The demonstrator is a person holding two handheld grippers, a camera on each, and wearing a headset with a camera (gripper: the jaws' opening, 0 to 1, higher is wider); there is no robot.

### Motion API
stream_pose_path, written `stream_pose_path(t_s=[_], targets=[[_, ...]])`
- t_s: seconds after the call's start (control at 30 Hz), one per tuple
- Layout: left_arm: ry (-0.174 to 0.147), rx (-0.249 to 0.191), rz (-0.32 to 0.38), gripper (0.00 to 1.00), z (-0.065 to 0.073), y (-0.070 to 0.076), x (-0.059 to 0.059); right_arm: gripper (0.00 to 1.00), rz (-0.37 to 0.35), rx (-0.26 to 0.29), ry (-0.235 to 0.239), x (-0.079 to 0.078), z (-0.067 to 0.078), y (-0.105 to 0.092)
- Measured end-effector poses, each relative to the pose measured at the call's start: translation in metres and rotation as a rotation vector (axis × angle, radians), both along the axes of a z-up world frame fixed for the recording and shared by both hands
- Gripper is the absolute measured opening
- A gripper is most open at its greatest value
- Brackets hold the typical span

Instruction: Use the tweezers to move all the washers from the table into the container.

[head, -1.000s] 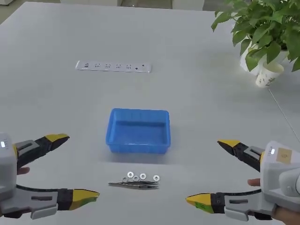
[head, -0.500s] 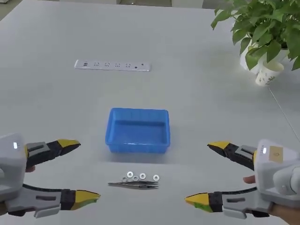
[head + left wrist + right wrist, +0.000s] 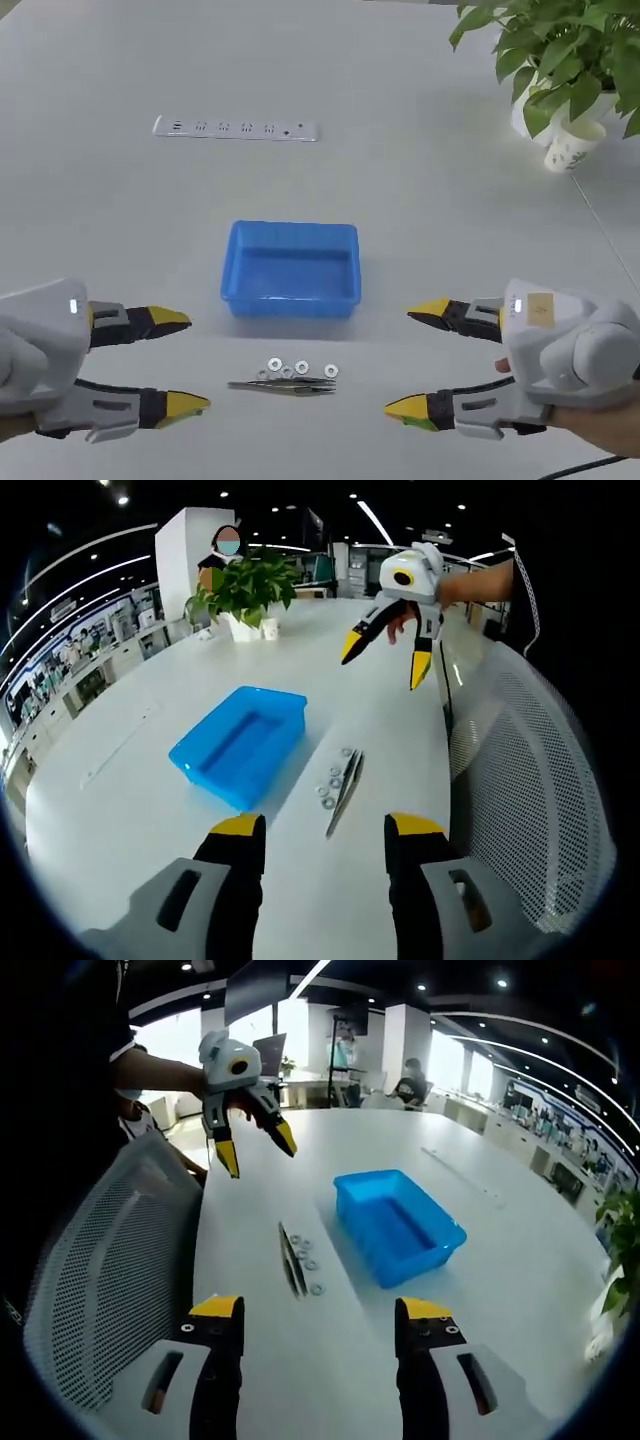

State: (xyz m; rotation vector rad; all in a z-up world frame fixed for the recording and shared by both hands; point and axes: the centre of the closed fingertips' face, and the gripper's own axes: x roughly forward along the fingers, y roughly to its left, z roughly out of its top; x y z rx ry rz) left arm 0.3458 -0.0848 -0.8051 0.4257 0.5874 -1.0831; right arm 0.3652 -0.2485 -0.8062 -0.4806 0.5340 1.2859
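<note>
Here, in the head view, the left hand-held gripper (image 3: 195, 362) hovers at the near left of the pale grey counter (image 3: 420, 200), its yellow-tipped jaws spread wide with nothing between them. The right hand-held gripper (image 3: 400, 360) mirrors it at the near right, equally wide apart and empty. Between them the slim silver metal tweezers (image 3: 282, 384) lie flat on the counter. The small silver metal washers (image 3: 300, 368) sit in a short row just beyond the tweezers, some touching them. The shallow blue rectangular plastic container (image 3: 290, 305) stands close behind the washers. A white power strip (image 3: 235, 129) lies farther back, and a leafy green potted plant (image 3: 560, 60) stands at the far right.

In the left gripper view, that gripper's jaws rise parallel and apart. The tweezers and washers lie just ahead of the jaws, with the container on their far side. The right hand-held gripper hangs above the counter, held in a hand, jaws splayed. A grey mesh chair back (image 3: 540, 780) stands at the counter's near edge.

In the right gripper view, its own jaws stand apart. The tweezers, washers and container lie ahead, and the left hand-held gripper hangs open beyond them.
</note>
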Motion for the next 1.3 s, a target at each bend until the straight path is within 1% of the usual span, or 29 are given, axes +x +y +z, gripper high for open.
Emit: stream_pose_path(t_s=[0.07,0.17,0.23,0.3,0.33,0.4,0.5,0.6,0.63,0.77,0.9,1.03,1.13,1.17,1.3], targets=[[0.007,0.023,-0.017,0.48,-0.005,0.0,0.0,0.59,0.022,-0.016,0.002,0.0,-0.004,0.003],[0.017,0.039,-0.038,0.45,-0.011,-0.002,0.0,0.55,0.055,-0.026,-0.003,0.0,-0.007,0.008],[0.024,0.058,-0.058,0.41,-0.015,-0.003,0.0,0.51,0.076,-0.034,-0.003,-0.001,-0.01,0.011],[0.029,0.084,-0.069,0.37,-0.02,-0.003,0.002,0.48,0.107,-0.056,-0.012,-0.001,-0.015,0.014],[0.037,0.098,-0.082,0.36,-0.023,-0.003,0.001,0.47,0.125,-0.067,-0.016,-0.002,-0.018,0.016],[0.042,0.117,-0.091,0.34,-0.027,-0.003,0.003,0.44,0.141,-0.075,-0.017,-0.002,-0.021,0.019],[0.049,0.127,-0.106,0.31,-0.029,-0.005,0.003,0.41,0.17,-0.09,-0.023,-0.002,-0.025,0.024],[0.056,0.157,-0.126,0.28,-0.035,-0.005,0.003,0.37,0.209,-0.102,-0.023,-0.004,-0.03,0.03],[0.065,0.175,-0.133,0.27,-0.038,-0.004,0.004,0.37,0.224,-0.109,-0.023,-0.005,-0.033,0.032],[0.081,0.194,-0.157,0.26,-0.044,-0.007,0.004,0.33,0.264,-0.127,-0.018,-0.007,-0.041,0.04],[0.087,0.217,-0.178,0.22,-0.049,-0.009,0.005,0.31,0.286,-0.134,-0.01,-0.01,-0.047,0.048],[0.094,0.245,-0.203,0.2,-0.058,-0.008,0.008,0.29,0.298,-0.143,-0.003,-0.012,-0.054,0.055],[0.096,0.257,-0.217,0.18,-0.061,-0.009,0.009,0.28,0.305,-0.146,0.011,-0.014,-0.058,0.058],[0.101,0.258,-0.222,0.18,-0.063,-0.01,0.009,0.27,0.307,-0.145,0.017,-0.015,-0.059,0.06],[0.109,0.269,-0.239,0.17,-0.067,-0.012,0.009,0.26,0.311,-0.15,0.02,-0.014,-0.063,0.063]])
